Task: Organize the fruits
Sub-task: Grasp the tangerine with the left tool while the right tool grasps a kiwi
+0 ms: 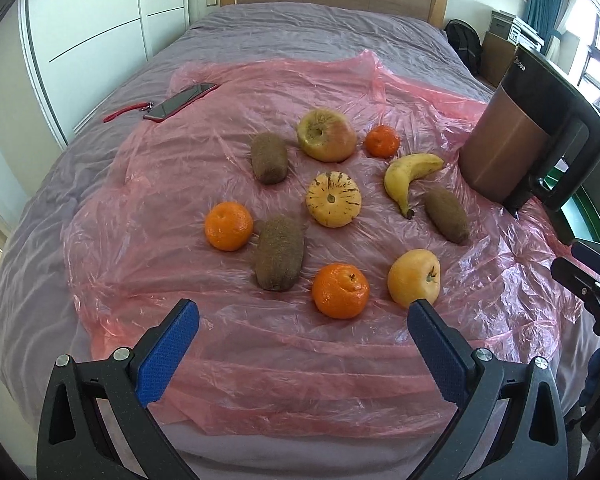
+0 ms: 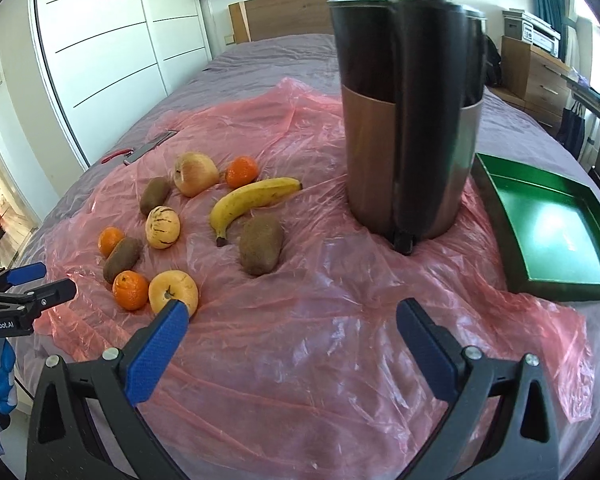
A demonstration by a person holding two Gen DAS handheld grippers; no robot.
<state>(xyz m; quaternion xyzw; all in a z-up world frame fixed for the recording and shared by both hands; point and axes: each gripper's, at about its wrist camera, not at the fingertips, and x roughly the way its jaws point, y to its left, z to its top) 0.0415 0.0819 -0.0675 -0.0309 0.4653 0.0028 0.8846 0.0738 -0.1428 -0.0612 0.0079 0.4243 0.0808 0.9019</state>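
The right gripper (image 2: 294, 314) hangs over a pink plastic sheet (image 2: 320, 340) spread on a bed (image 2: 268, 52), its blue-padded jaws wide apart with nothing between them. Ahead to the left lie the fruits: a banana (image 2: 248, 200), three kiwis (image 2: 260, 250), three oranges (image 2: 130, 290), a pale apple (image 2: 174, 292) just beside the nearest orange, a striped yellow fruit (image 2: 162, 227) and a larger apple (image 2: 195, 174) farther back. A tall copper-and-black jug (image 2: 410, 120) stands upright on the sheet. To its right sits a green tray (image 2: 496, 208). At the left edge the left gripper (image 2: 40, 282) shows, jaws seemingly parted. A flat dark object, possibly a phone (image 2: 150, 146), lies far back.
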